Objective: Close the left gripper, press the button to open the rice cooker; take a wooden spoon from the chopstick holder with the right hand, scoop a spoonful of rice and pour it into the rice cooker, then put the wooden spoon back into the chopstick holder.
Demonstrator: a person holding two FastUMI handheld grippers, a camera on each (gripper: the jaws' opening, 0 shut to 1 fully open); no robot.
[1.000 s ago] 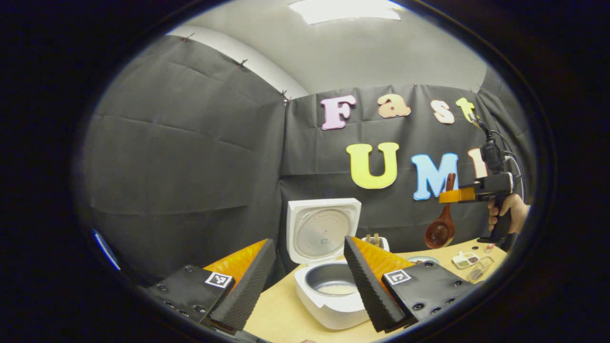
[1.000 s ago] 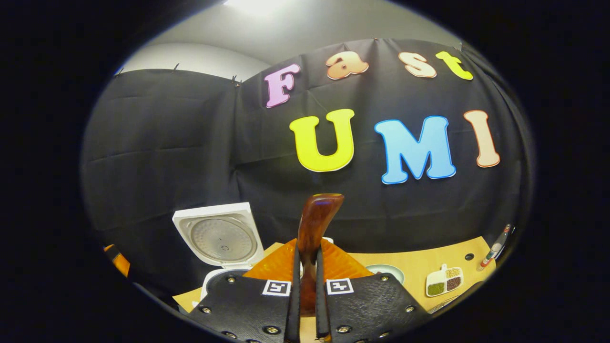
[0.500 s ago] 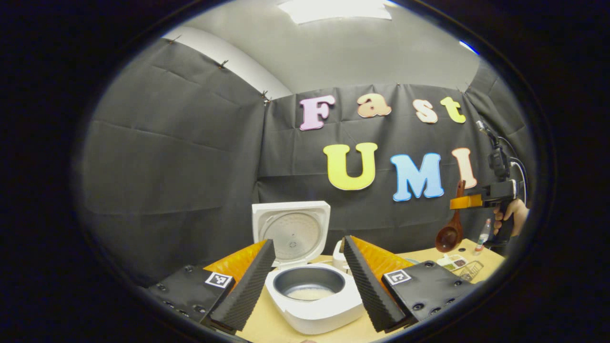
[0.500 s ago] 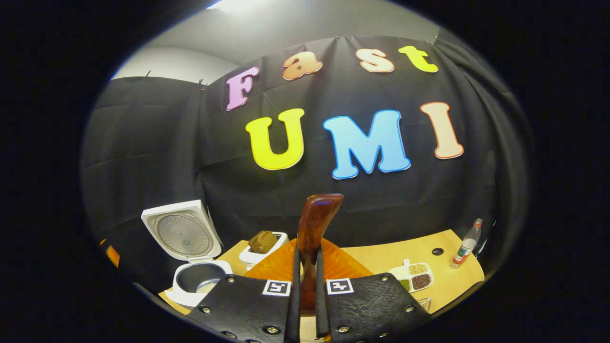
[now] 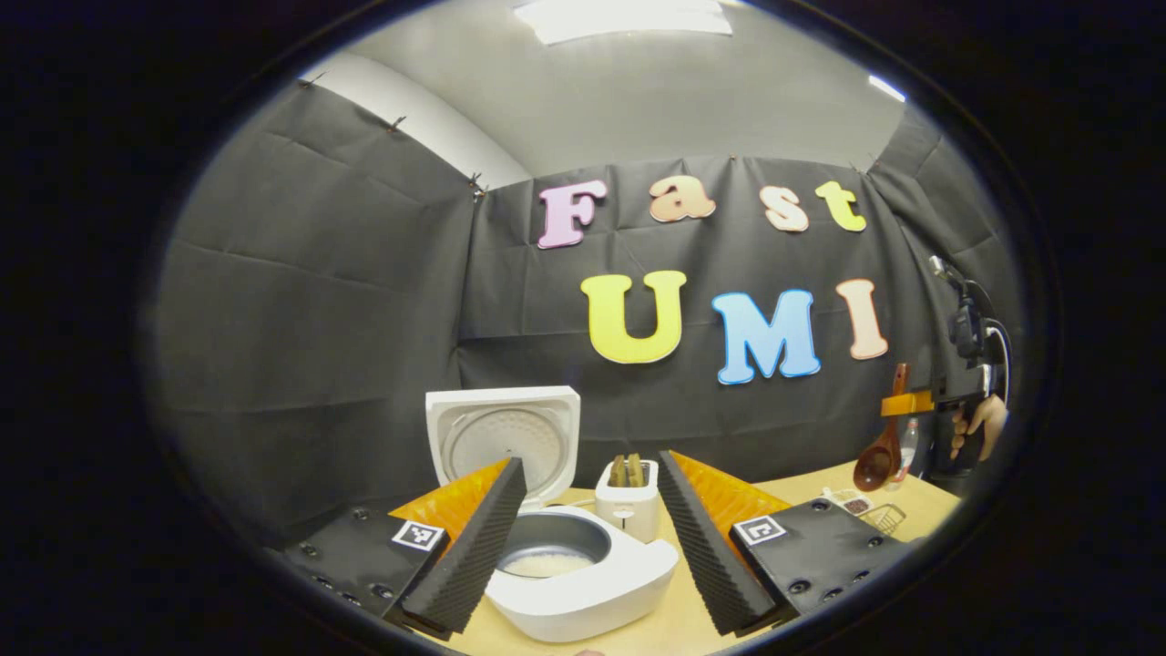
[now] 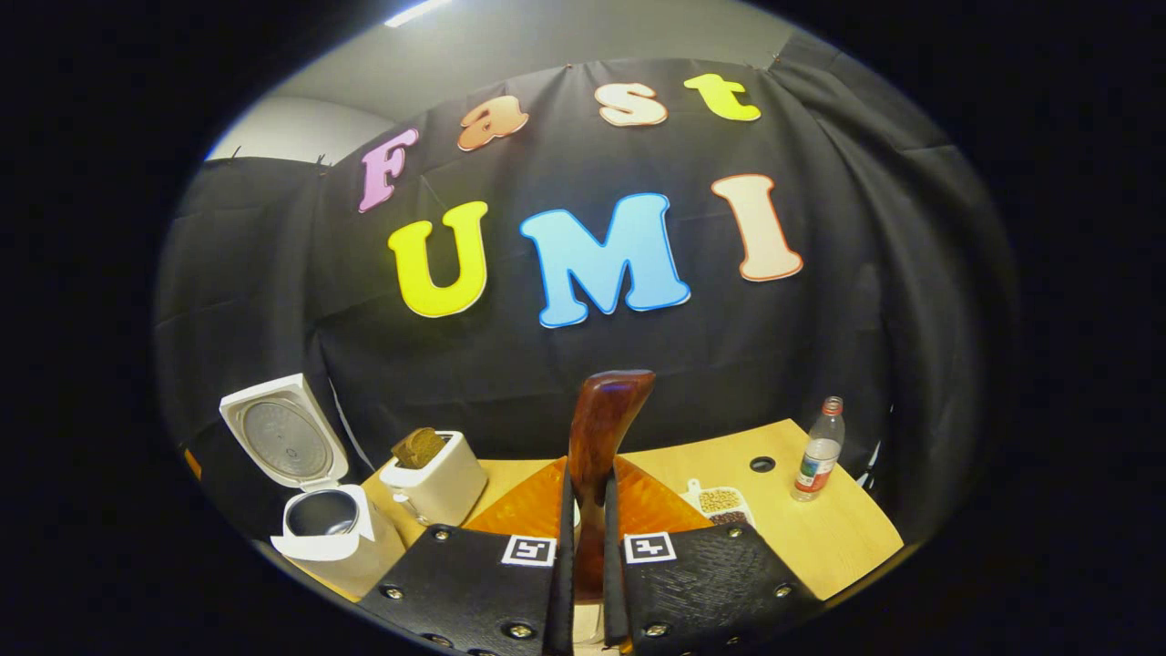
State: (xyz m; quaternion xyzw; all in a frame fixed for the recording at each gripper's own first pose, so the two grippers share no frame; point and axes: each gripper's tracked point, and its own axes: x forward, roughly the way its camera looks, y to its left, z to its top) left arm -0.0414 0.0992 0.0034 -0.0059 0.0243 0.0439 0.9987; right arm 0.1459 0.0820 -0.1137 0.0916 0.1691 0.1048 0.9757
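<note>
Right hand-held gripper [image 6: 583, 583]: the fingers are closed on the handle of the glossy brown wooden spoon [image 6: 601, 437], which stands upright between them. In the left gripper view this hand-held gripper [image 5: 902, 403] is held in the air by a hand [image 5: 979, 424], with the spoon bowl hanging below it, above the light wooden table [image 6: 820, 538].

Left hand-held gripper [image 5: 583, 538]: the fingers are spread wide apart and grip nothing.

Directly ahead of the left hand-held gripper, between its fingers, sits the white rice cooker [image 5: 583, 583], lid raised upright, with white rice in the inner pot. Just beyond it stands a white toaster [image 5: 627, 499] holding brown bread. Ahead and to the right of the right hand-held gripper stand a divided white dish of grains [image 6: 720, 501] and a clear plastic bottle [image 6: 817, 451].
</note>
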